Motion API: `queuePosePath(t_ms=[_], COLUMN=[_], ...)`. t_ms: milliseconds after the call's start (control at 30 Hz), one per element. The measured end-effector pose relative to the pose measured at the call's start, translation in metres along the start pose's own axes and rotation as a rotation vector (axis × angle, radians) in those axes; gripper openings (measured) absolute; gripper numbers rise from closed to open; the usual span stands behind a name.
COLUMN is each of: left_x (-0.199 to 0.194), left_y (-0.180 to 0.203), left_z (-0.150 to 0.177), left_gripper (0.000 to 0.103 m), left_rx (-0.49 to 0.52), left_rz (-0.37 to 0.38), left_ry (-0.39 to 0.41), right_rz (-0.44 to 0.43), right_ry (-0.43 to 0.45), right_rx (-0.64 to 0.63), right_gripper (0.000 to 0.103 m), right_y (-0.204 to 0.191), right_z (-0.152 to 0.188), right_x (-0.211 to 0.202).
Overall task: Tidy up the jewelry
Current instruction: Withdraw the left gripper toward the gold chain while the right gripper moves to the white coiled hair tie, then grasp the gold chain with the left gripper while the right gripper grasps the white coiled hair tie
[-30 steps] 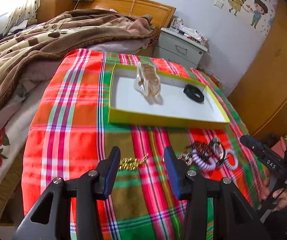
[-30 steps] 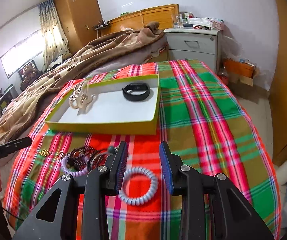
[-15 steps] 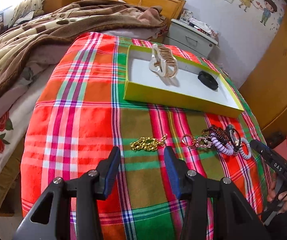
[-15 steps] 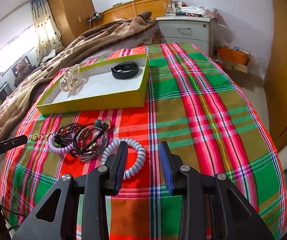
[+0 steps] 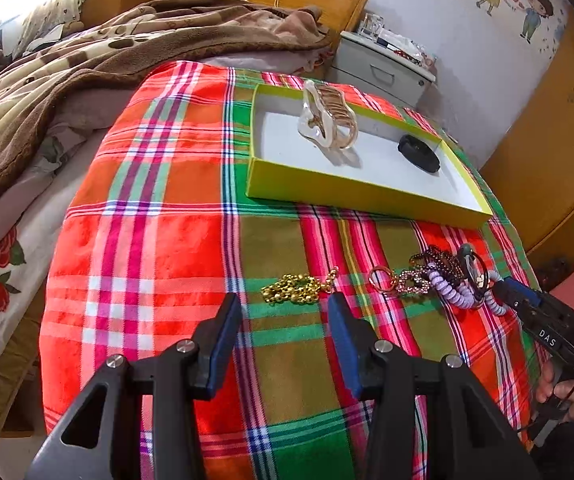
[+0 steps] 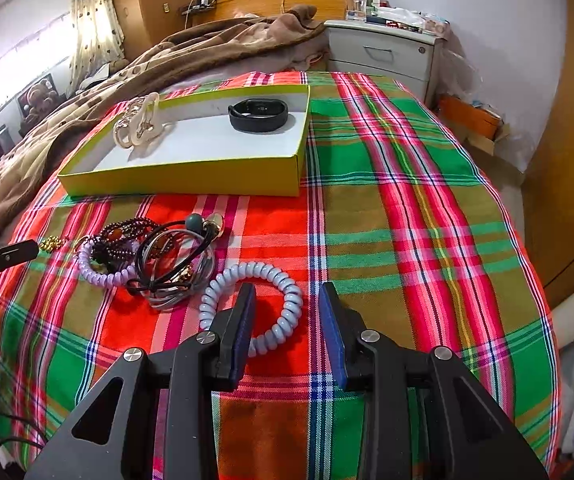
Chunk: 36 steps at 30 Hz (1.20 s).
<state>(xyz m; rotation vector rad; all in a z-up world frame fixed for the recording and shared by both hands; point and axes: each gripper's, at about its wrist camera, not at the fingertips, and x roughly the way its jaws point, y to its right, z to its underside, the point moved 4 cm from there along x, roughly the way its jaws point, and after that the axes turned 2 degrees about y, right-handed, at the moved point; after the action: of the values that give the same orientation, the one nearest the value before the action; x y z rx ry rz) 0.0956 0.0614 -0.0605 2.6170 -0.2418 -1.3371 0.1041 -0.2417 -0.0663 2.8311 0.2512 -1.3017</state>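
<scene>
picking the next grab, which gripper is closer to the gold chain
Left. The left gripper is open just short of the gold chain; the right gripper sits over the pale blue coil tie, beyond the tangled pile.

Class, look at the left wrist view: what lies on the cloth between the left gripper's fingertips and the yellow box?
The gold bead chain lies just past the left gripper; beyond it, bare plaid cloth reaches the yellow box.

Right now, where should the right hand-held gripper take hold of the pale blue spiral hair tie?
Grip the near-right arc of the spiral hair tie, descending from above. It lies flat and apart from the tangled pile; the right hand-held gripper, open, probably already straddles that arc.
</scene>
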Motion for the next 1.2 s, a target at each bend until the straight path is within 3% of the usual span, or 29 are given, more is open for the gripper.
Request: queuePosePath(t_ms=[33, 167, 233, 400, 1100, 1200], left_x=[0.001, 0.003, 0.004, 0.01, 0.02, 0.02], left_y=[0.002, 0.008, 0.01, 0.013, 0.022, 0.023], left_z=[0.0, -0.001, -0.002, -0.006, -0.009, -0.008], left_gripper=[0.047, 0.047, 0.047, 0.047, 0.048, 0.044], left_rx=[0.016, 0.053, 0.072, 0.116, 0.202, 0.21], left_rz=[-0.011, -0.027, -0.04, -0.1, -0.151, -0.144], left_ry=[0.001, -0.005, -0.006, -0.011, -0.013, -0.014], right_rz=[-0.003, -0.011, -0.016, -0.017, -0.053, -0.057], right_ry=[-0.002, -0.002, -0.001, 0.018, 0.067, 0.074], right_rx=[0.002, 0.004, 0.007, 0.03, 0.055, 0.056], right_gripper=[0.019, 0.018, 0.011, 0.01, 0.01, 0.01], right_y=[0.001, 0.001, 0.002, 0.007, 0.006, 0.005], right_z=[0.0, 0.0, 0.0, -0.001, -0.008, -0.008], right_x=[0.0, 0.0, 0.0, -0.004, -0.01, -0.011])
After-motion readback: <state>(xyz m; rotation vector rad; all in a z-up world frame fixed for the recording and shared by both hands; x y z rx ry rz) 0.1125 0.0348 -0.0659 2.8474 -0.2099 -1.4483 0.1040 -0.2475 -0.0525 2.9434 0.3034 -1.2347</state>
